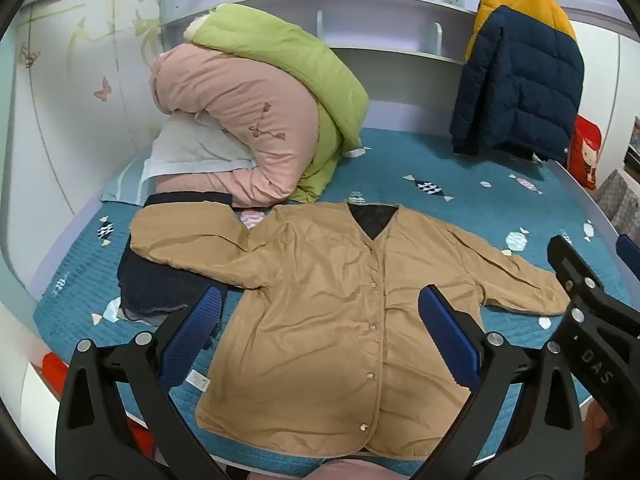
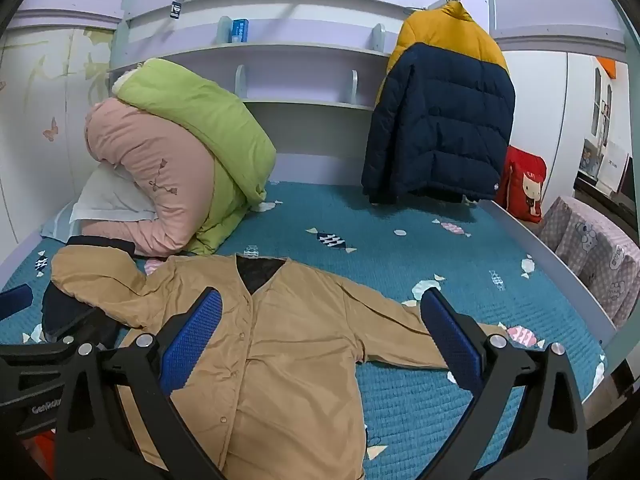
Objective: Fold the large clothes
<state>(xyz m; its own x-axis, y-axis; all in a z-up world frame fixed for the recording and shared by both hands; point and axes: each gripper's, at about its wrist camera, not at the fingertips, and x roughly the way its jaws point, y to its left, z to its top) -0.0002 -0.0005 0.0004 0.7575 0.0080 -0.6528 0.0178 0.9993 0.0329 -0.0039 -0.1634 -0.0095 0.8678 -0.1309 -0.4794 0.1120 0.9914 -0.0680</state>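
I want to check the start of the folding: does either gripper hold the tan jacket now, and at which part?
Nothing is held. The left gripper and the right gripper are both open above the tan jacket, with no cloth pinched.

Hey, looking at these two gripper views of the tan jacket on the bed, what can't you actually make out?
- Tan jacket hem: right wrist view, cut off by the bottom edge and the right gripper fingers.
- Dark garment: both views, largely under the jacket's sleeve; type unclear.
- Blue box on the shelf: lettering too small.
- Pillow: mostly buried under the pink quilt.
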